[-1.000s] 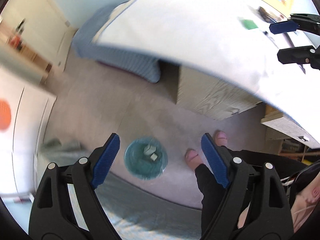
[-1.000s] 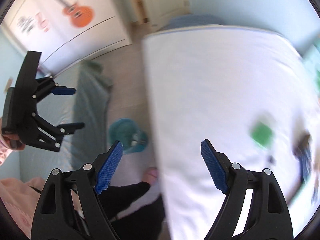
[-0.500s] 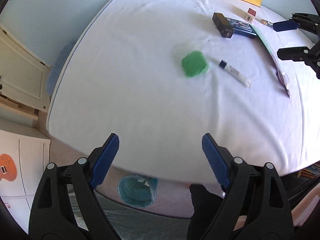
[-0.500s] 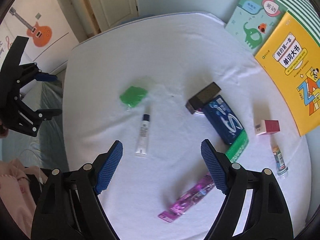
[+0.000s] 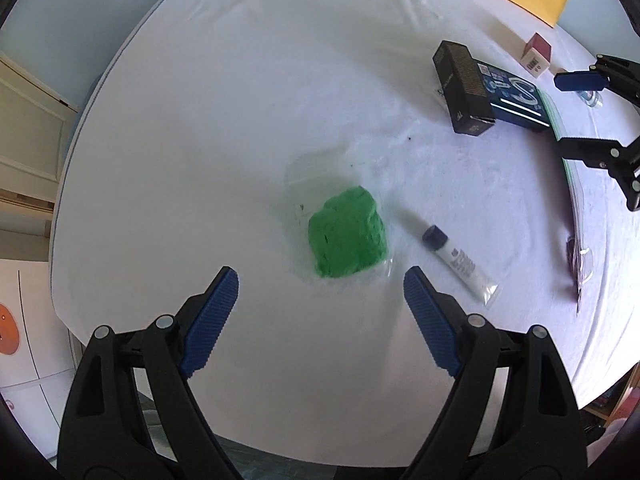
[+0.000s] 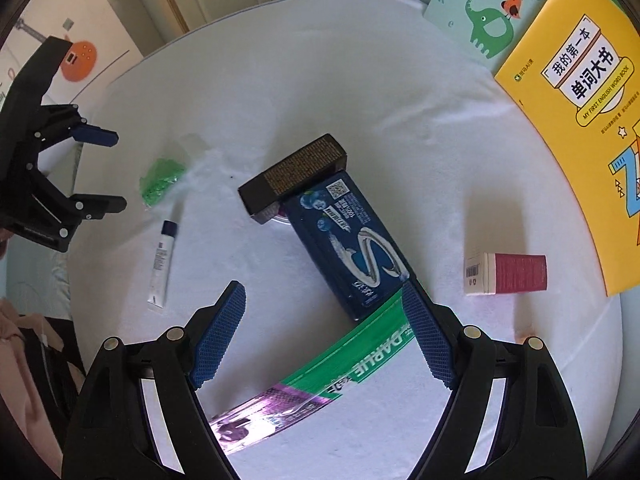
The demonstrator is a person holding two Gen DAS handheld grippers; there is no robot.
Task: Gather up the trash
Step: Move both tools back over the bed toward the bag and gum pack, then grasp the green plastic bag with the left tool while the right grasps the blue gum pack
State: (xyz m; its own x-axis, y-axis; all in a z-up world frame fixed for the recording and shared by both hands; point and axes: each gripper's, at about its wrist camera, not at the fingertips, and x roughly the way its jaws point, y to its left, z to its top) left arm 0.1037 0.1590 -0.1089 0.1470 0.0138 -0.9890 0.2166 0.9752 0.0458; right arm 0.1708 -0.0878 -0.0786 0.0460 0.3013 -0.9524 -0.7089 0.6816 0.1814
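Hovering left claw (image 5: 320, 292): spread, empty, above the white table (image 5: 200, 160).
Green lump (image 5: 348, 236): twelve o'clock of it, near.
Right claw (image 6: 322, 320): spread, empty; blue box (image 6: 348, 240) at twelve o'clock.

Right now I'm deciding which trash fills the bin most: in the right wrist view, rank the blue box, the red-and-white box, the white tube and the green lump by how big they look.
1. blue box
2. red-and-white box
3. white tube and green lump: too alike to rank, and both lie farther from the camera.
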